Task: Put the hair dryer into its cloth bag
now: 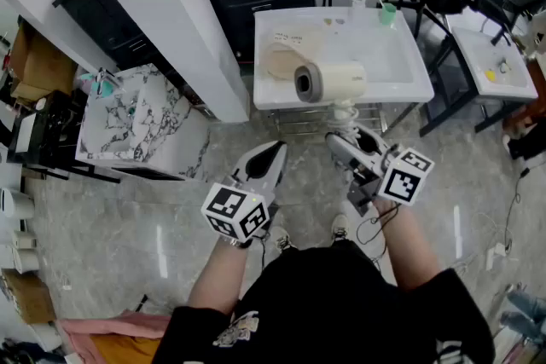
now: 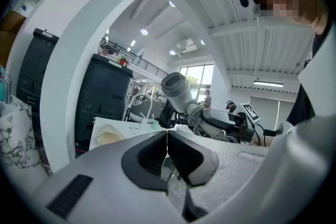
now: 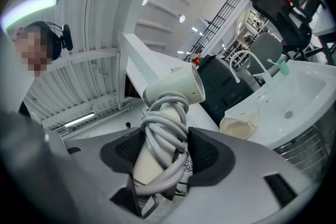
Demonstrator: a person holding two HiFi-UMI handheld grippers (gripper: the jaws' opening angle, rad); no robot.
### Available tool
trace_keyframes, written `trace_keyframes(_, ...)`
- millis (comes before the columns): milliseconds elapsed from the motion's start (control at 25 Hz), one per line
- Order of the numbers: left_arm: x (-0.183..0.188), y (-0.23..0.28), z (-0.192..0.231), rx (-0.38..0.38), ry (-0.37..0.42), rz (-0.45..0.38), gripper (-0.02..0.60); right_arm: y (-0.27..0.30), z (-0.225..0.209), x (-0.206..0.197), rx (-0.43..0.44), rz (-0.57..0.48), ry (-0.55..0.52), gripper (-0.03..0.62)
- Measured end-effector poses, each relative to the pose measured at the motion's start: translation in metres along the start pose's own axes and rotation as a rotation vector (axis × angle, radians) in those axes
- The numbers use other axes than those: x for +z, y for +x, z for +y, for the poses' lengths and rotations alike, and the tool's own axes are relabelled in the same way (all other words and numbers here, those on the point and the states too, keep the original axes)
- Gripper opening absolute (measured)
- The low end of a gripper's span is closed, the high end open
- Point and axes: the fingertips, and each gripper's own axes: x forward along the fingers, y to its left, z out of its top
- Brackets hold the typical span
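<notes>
grey floor [image 1: 128, 217], cream hair dryer [image 3: 176, 86] (cord [image 3: 164, 131] coiled)

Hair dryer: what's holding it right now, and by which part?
The right gripper holds the hair dryer by its cord-wrapped handle. The left gripper is shut, empty.

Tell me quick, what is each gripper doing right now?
Left gripper: closed, nothing between its fingers.
Right gripper: closed on the hair dryer, by its cord-wrapped handle.

readable text: none. faint print on the cloth bag [image 1: 286, 55], ahead of your left gripper [image 1: 275, 153]: too small to read.
</notes>
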Motion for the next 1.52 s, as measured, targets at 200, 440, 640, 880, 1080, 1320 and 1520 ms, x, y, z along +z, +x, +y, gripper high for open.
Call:
trace_keyframes(200,0.002,-0.003,-0.001,0.005,-0.001,-0.002,0.005,-0.005,-0.004,-0.005,-0.022,0.002,0.040,0.255)
trace_keyframes(440,0.003,-0.005,-0.001,0.006,0.013,-0.010,0.005,-0.008,-0.007,-0.007,-0.020,0.001,0.046,0.256)
trace_keyframes(640,0.000,-0.010,0.007,0.028,0.043,0.006,0.142,-0.009,-0.005,-0.009,-0.027,-0.006,0.044,0.258)
trace_keyframes(880,-0.001,-0.023,0.018,0.034,0.031,0.000,0.167,-0.004,0.000,-0.009,-0.039,-0.014,0.031,0.258)
trace_keyframes(1080,-0.002,-0.036,0.030,0.030,0.026,-0.009,0.169,0.000,0.006,-0.012,-0.056,-0.030,0.032,0.258)
trace_keyframes(1320,0.001,-0.054,0.048,0.019,0.020,-0.018,0.169,0.014,0.018,-0.017,-0.075,-0.046,0.015,0.258)
trace_keyframes(1520,0.003,-0.070,0.064,0.002,0.026,-0.016,0.169,0.028,0.026,-0.025,-0.095,-0.066,0.017,0.258)
